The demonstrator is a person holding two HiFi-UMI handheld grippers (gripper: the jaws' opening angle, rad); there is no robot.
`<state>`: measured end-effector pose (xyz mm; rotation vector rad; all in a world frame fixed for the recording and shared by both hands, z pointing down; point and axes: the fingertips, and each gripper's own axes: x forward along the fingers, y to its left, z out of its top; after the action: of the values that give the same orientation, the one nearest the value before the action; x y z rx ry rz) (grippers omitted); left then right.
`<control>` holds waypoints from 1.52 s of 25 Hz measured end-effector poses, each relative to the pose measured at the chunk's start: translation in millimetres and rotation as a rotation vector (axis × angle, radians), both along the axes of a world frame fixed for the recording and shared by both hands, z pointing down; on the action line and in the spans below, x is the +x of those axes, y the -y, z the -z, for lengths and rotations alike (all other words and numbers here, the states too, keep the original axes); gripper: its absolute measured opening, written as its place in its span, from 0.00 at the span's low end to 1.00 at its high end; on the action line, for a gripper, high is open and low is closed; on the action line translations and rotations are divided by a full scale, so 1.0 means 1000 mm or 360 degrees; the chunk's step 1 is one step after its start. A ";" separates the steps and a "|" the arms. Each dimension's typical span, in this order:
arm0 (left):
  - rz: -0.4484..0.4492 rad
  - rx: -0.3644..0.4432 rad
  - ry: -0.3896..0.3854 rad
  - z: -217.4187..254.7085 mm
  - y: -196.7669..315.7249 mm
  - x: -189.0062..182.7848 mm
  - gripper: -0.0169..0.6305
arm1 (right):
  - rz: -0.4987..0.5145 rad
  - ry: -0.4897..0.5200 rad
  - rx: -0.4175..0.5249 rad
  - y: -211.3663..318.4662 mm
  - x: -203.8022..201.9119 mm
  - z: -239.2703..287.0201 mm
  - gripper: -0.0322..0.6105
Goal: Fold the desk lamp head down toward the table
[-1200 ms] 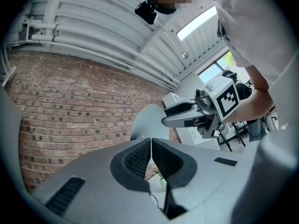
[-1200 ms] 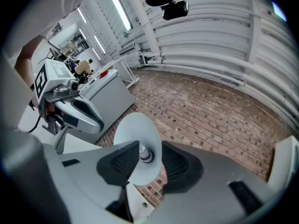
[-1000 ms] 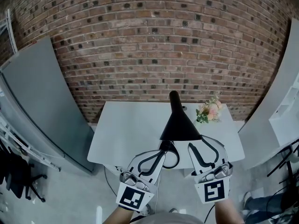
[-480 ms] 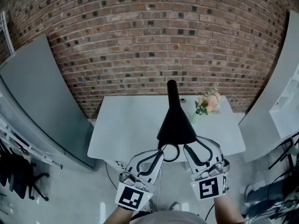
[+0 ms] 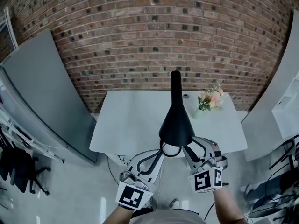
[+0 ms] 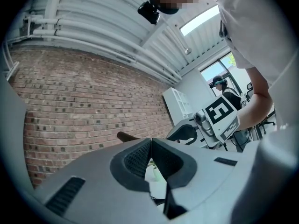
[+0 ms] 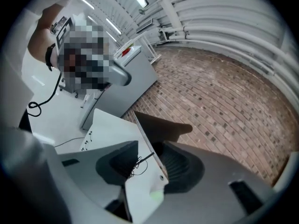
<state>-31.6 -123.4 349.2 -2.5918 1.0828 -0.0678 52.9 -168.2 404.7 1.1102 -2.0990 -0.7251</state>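
The black desk lamp head is a cone whose wide rim faces me and whose neck runs toward the brick wall, above the white table. My left gripper sits just under the rim's left side, its pads closed together with nothing between them. My right gripper is at the rim's right side with its jaws wide apart. In the right gripper view the lamp head shows dark just past the open right gripper. I cannot tell whether either gripper touches the lamp head.
A small bunch of flowers stands at the table's far right corner. A cable lies near the table edge. A grey panel leans at the left, white shelving is at the right, and a brick wall is behind.
My right gripper has come down and moved in toward the lamp head's rim, its marker cube tilting. The left gripper has barely shifted.
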 end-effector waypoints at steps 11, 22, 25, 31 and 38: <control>0.0046 -0.0043 -0.0005 -0.010 -0.004 -0.004 0.05 | 0.0037 -0.0199 -0.0040 0.012 0.002 -0.034 0.29; 0.0052 -0.0061 -0.0017 -0.016 -0.001 -0.002 0.05 | 0.0053 -0.0276 -0.0072 0.020 0.003 -0.052 0.29; 0.0060 -0.0069 -0.0020 -0.018 0.000 -0.003 0.05 | 0.0054 -0.0288 -0.0093 0.023 0.004 -0.060 0.29; 0.0092 -0.0082 -0.0017 -0.022 0.006 -0.007 0.05 | 0.0067 -0.0330 -0.0126 0.031 0.005 -0.072 0.29; 0.0119 -0.0085 -0.0038 -0.028 0.012 -0.006 0.05 | 0.0082 -0.0396 -0.0179 0.041 0.006 -0.087 0.29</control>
<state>-37.6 -135.5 377.7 -2.6050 1.2017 -0.0849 59.0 -209.1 491.5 0.8612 -1.9369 -0.7203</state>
